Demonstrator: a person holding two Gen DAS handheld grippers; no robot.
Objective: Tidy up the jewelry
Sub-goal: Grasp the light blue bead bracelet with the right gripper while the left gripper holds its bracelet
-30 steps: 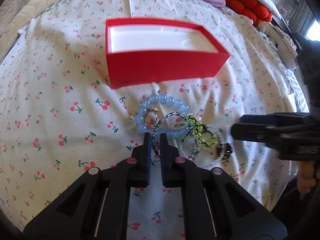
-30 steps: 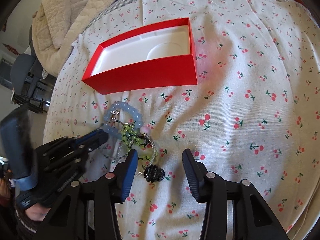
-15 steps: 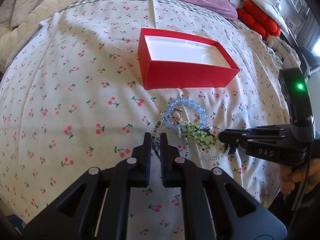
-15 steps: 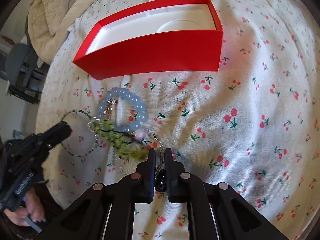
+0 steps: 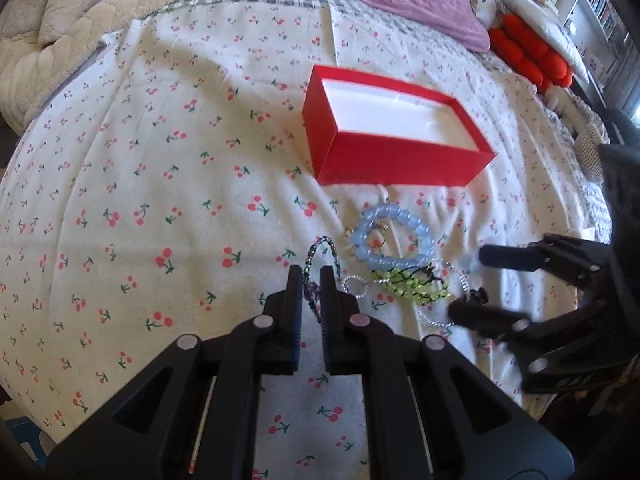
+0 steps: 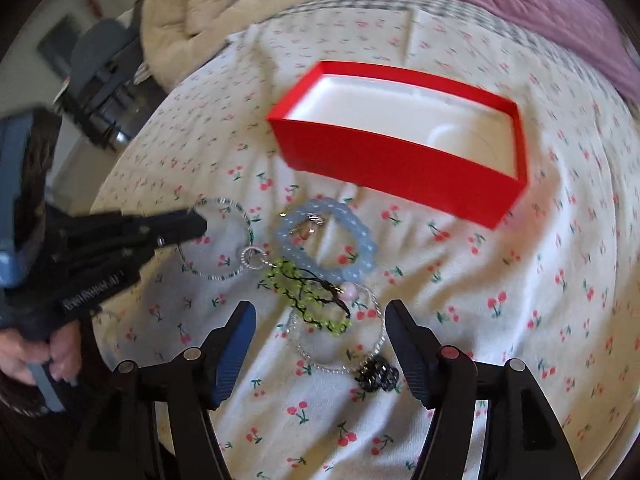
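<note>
Left gripper pinches the thin seed-bead bracelet at its edge, jaws pressed tight on the strand — right gripper has just been opening, jaws spread over the silver chain and green bead bracelet, gripping nothing. Blue bead bracelet lies just before the empty red box on the cherry-print sheet.

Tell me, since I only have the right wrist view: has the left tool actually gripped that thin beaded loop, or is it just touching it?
Observer: Gripped. The left wrist view shows the left tool shut on the thin beaded loop, with the strand running between its fingers.
Operator: Anything beyond the red box that I can't see?
Observer: Yes, a red-orange cushion lies past the red box, off to the right.
</note>
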